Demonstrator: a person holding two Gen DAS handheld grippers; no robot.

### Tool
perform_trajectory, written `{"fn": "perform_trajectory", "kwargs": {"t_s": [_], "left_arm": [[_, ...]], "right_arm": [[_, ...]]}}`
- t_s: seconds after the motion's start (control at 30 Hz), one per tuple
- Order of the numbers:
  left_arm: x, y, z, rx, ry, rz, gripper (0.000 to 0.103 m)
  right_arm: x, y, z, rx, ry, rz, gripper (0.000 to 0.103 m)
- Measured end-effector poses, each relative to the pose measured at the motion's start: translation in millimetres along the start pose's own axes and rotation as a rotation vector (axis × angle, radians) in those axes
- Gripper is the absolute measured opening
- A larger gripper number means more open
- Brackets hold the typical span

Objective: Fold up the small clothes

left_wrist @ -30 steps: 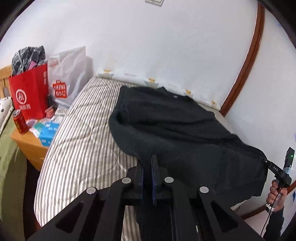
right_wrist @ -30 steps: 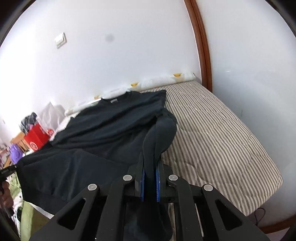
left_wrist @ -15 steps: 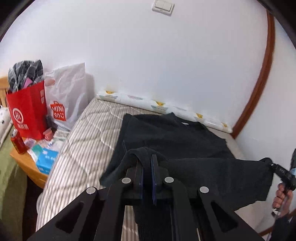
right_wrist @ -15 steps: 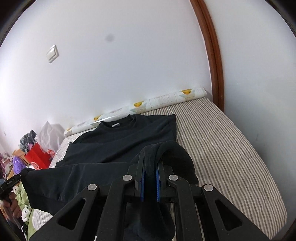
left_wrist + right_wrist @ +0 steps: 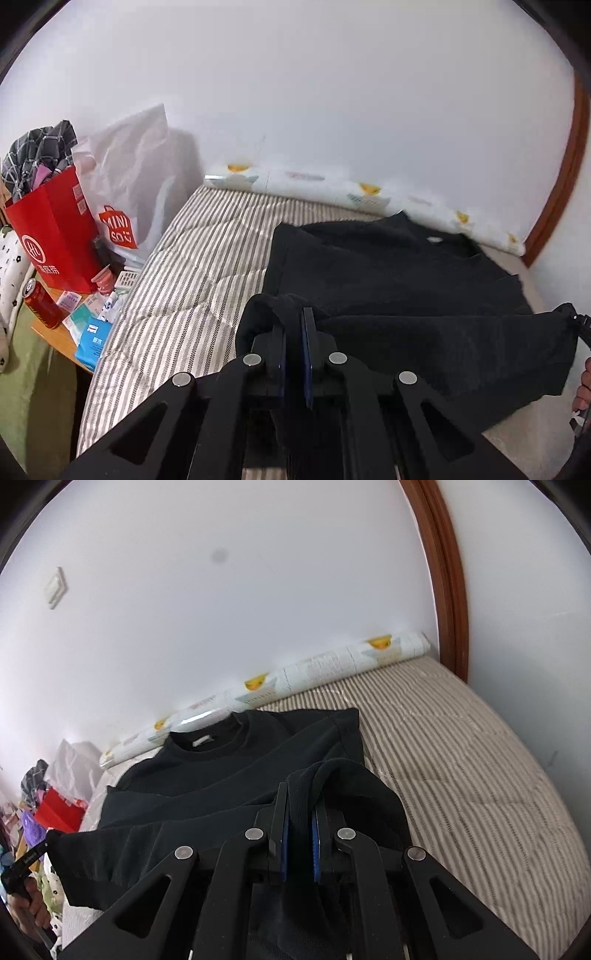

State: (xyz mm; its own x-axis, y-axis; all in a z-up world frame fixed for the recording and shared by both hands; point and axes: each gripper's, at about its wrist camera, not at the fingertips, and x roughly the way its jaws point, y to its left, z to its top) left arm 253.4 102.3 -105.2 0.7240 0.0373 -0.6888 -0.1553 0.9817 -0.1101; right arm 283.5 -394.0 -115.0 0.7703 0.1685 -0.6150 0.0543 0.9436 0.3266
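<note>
Both grippers are clamped on the same black shirt [image 5: 388,280]. The left gripper [image 5: 295,332] pinches one bottom corner of the hem, the right gripper [image 5: 299,812] the other, and the hem hangs stretched between them, lifted off the bed [image 5: 192,273]. The rest of the shirt lies flat on the striped mattress, collar [image 5: 207,742] at 12 o'clock near the wall.

Room to move: from the right wrist view there's a wide bare stretch of mattress at 3 o'clock, running out to the bed's rounded edge. From the left wrist view there's a narrower bare strip at 9 o'clock before the mattress edge drops off.

Only the left view shows the tabletop [image 5: 55,332] at 9 o'clock properly: one red can [image 5: 40,302], one blue box [image 5: 92,343], one red bag [image 5: 55,236], one white bag [image 5: 136,184]. In the right view those are just a blurry pile at 8 o'clock. Only the right view shows one wall switch [image 5: 56,588] at 10 o'clock.

One printed roll [image 5: 280,686] lies along the wall at 12 o'clock, and one brown wooden trim [image 5: 447,583] beyond it.
</note>
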Motion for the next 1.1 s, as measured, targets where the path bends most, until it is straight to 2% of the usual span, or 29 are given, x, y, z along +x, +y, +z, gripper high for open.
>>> {"fn": "perform_trajectory", "kwargs": {"t_s": [0.1,0.3,0.43,0.5,0.53,0.67,0.73,0.83,0.97,1.1], "left_arm": [[14.6,-1.4,-2.4,0.014,0.019,0.026,0.007],[34.4,1.2,-3.3,0.008,0.071,0.031,0.01],[35.5,1.6,-4.4,0.019,0.094,0.012,0.013],[27.9,3.9,-5.9,0.026,0.09,0.008,0.019],[24.2,5.7,-6.6,0.027,0.088,0.004,0.021],[8.6,19.8,-13.9,0.02,0.081,-0.027,0.036],[2.3,31.0,-21.6,-0.001,0.081,-0.04,0.049],[-4.0,45.1,-32.5,-0.026,0.084,-0.06,0.051],[-5.8,60.2,-48.3,-0.047,0.109,-0.054,0.051],[3.8,68.1,-59.9,-0.054,0.154,-0.08,0.052]], "right_arm": [[25.3,-3.9,-0.7,0.003,0.034,-0.024,0.009],[62.0,-8.0,-2.8,-0.016,0.096,-0.062,0.012],[65.7,-7.6,-5.9,-0.039,0.145,-0.052,0.029],[51.8,-3.6,-8.1,-0.08,0.144,-0.017,0.047],[39.4,-0.4,-10.4,-0.109,0.129,-0.005,0.05],[1.9,-2.9,-12.4,-0.148,0.067,-0.033,0.051],[-11.1,-14.5,-11.9,-0.125,0.052,-0.07,0.051],[-17.2,-41.3,-17.9,-0.046,0.08,-0.125,0.051],[-12.6,-61.6,-35.4,0.02,0.138,-0.126,0.051],[-7.6,-70.1,-48.4,0.09,0.153,-0.099,0.051]]}}
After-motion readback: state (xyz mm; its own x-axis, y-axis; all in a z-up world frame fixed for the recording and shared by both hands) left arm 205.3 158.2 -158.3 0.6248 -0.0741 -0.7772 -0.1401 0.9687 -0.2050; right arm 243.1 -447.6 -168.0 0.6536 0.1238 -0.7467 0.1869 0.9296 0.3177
